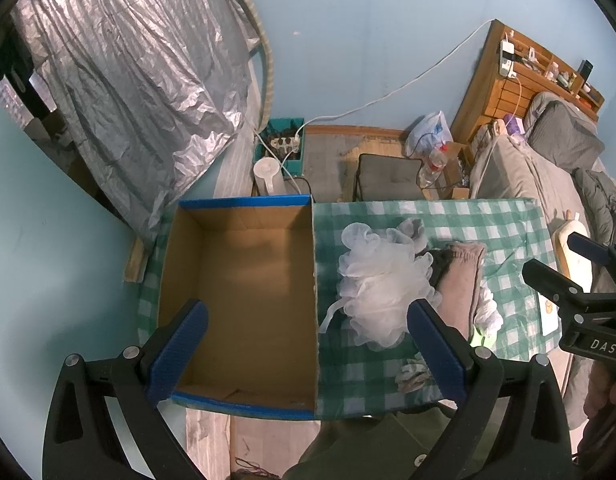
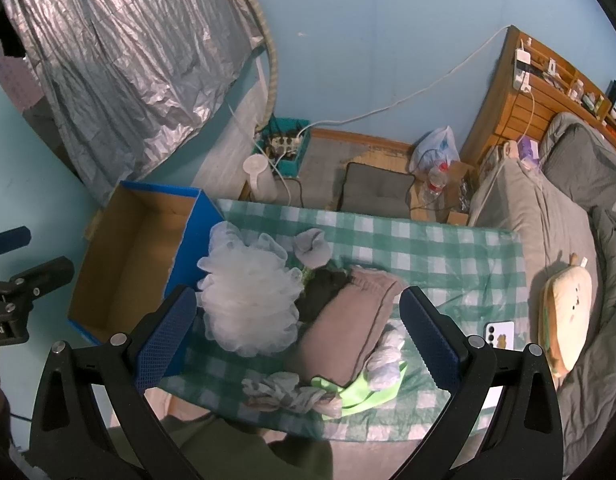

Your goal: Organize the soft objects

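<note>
**Blue-padded fingers spread above a heap of soft things**

Blue pads, nearest: my left gripper [image 1: 308, 354] hangs with its fingers spread wide and nothing between them; one pad shows over the box, the other over the heap's near edge. My right gripper [image 2: 295, 340] is likewise parted wide and empty, poised over the heap.

Item 1. Cardboard box [image 1: 243, 288], blue outside, plain brown inside, open-topped, nothing in it. It stands on the left end of the table, its right wall just beside the heap.

Item 2. Checked cloth [image 2: 428, 248], green and white, covering the table.

Item 3. Grey gloves or socks [image 2: 279, 392], crumpled, at the near table edge; which they are I cannot tell.

Item 4. Bright green cloth [image 2: 360, 392], touching the grey pieces, partly under the folded cloth.

Item 5. Pale bundle [image 2: 386, 360], beside the green cloth.

Item 6. Folded pinkish-brown cloth [image 2: 348, 320], middle of the heap.

Item 7. White mesh bath sponge [image 2: 247, 300], puffy, touching the folded cloth, nearest the box; a white loop [image 1: 332, 314] trails from it.

Item 8. Dark fuzzy thing [image 2: 324, 288], wedged between sponge and folded cloth.

Item 9. Grey sock [image 2: 312, 250], at the far side of the heap.

Item 10. Phone [image 2: 498, 334], at the table's right edge.

Item 11. Cream plush toy [image 2: 568, 320], on the bed [image 2: 548, 220] beyond.
</note>
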Available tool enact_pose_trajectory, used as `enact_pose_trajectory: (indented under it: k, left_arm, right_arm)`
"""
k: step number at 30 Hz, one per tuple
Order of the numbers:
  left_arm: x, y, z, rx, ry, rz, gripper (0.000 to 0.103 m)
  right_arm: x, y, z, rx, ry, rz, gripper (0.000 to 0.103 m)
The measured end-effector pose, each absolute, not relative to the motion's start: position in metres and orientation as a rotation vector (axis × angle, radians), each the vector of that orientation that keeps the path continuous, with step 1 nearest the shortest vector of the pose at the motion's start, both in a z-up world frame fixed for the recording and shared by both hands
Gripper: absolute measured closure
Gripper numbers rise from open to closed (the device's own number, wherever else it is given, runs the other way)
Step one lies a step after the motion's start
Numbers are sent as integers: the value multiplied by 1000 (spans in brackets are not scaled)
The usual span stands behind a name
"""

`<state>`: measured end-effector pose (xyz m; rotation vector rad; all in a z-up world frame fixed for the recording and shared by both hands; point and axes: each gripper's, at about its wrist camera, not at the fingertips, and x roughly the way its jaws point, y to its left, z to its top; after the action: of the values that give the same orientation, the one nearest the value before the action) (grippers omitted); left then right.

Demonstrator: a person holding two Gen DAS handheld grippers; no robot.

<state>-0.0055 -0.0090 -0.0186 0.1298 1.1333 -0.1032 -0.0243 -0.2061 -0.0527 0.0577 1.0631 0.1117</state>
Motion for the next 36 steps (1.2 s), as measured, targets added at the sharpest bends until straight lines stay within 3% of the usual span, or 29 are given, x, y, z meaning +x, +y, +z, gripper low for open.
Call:
enact_pose_trajectory:
  k: [36]
  left_arm:
    - [-5,-20,-28,135,1150,-95,3]
  right_arm:
    - [-31,-226,-54,79,1080,83,2]
